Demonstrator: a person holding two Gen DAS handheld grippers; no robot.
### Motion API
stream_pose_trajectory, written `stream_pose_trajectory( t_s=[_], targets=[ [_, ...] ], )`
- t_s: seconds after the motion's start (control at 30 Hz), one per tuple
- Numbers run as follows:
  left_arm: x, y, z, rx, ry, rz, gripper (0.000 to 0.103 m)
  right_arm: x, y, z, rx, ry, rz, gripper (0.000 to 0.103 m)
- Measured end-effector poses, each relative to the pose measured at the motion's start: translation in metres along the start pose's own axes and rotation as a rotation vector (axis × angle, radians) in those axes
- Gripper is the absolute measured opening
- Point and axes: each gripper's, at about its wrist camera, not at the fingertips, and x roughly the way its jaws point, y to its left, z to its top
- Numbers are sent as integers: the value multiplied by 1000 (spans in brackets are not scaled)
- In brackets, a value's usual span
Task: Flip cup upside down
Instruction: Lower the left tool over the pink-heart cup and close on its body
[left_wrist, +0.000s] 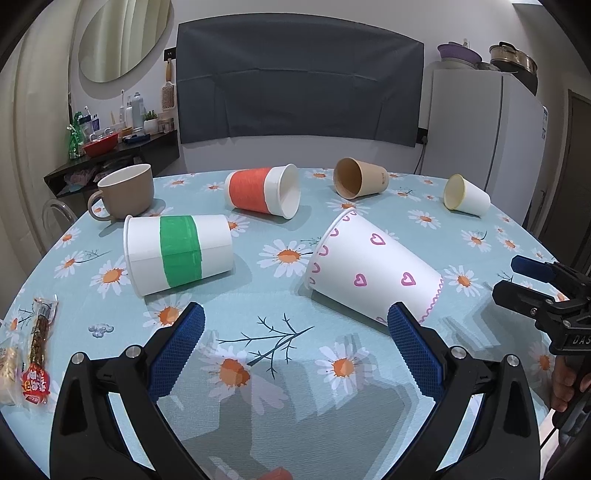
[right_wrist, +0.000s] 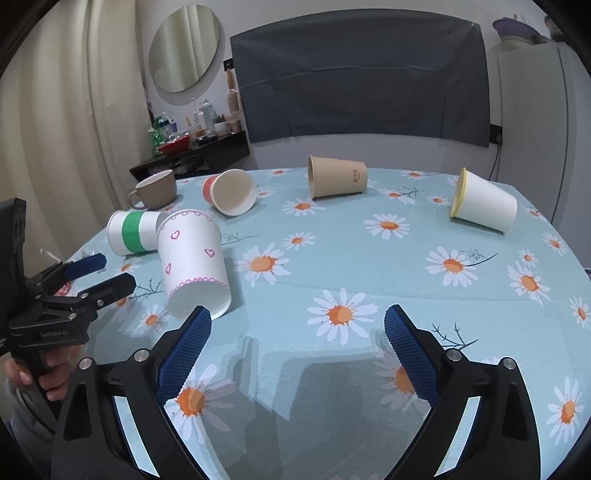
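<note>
Left wrist view: your two claws, left claw (left_wrist: 295, 325) and right claw (left_wrist: 517, 280), gape wide and empty before five toppled, empty paper cups (left_wrist: 373, 269) and one upright mug (left_wrist: 127, 192) on the counter (left_wrist: 369, 218).

Taking the heart-patterned cup (left_wrist: 373, 269) as the landmark, bare tablecloth (left_wrist: 280, 373) lies open on its near side, and a wide clear stretch runs to its right toward the yellow-rimmed cup (right_wrist: 484, 205). To its left the green-banded cup (left_wrist: 179, 253) lies near, with a strip of cloth between them in the left wrist view. Behind it, the orange-banded cup (left_wrist: 262, 192), brown cup (left_wrist: 360, 179) and mug (left_wrist: 125, 192) block the far side.
</note>
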Motion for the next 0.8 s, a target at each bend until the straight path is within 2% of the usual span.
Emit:
stream_pose_trajectory(
  t_s=[0.27, 0.5, 0.63, 0.8],
  targets=[
    [2, -4, -1, 32, 16, -20, 97, -3, 1, -2, -1, -10, -12, 91],
    [-2, 2, 2, 0, -4, -26, 97, 0, 0, -2, 8, 13, -11, 91],
    [1, 8, 7, -3, 30, -146, 97, 1, 0, -2, 10, 19, -6, 91],
    [8, 11, 8, 45, 80, -154, 97, 2, 0, -2, 11, 23, 7, 91]
  ],
)
